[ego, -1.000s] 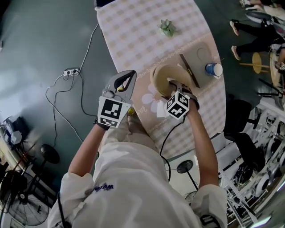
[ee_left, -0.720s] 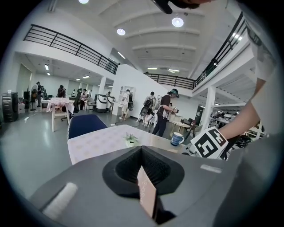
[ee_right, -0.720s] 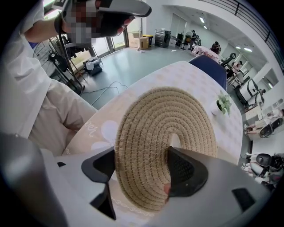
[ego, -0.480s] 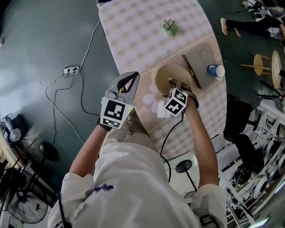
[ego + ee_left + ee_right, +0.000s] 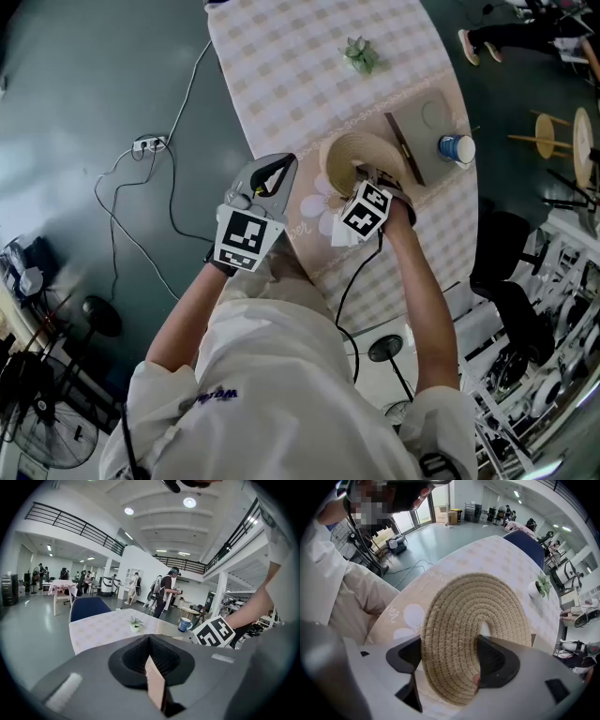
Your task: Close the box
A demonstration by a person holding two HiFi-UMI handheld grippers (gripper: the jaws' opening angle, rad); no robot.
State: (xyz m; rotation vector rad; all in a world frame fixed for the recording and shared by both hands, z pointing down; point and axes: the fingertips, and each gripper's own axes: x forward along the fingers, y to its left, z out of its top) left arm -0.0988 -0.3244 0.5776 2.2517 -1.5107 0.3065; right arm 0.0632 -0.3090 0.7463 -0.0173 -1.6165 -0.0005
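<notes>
The checked table [image 5: 281,56] stretches away from you. The round woven lid [image 5: 473,616] stands tilted on edge over its near end (above the flower-print mat [image 5: 314,211]). Your right gripper [image 5: 450,656] points down, its jaws spread wide and clamped across that lid. Your left gripper [image 5: 150,660] hangs beside the table with its jaws closed together, a thin tan strip [image 5: 154,688] at their seam.

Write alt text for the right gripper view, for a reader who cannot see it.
The right gripper clamps a round woven lid with a central hole, tilted above a table in a pale checked cloth. A small potted plant stands farther along the table; the person's white clothing fills the left.
</notes>
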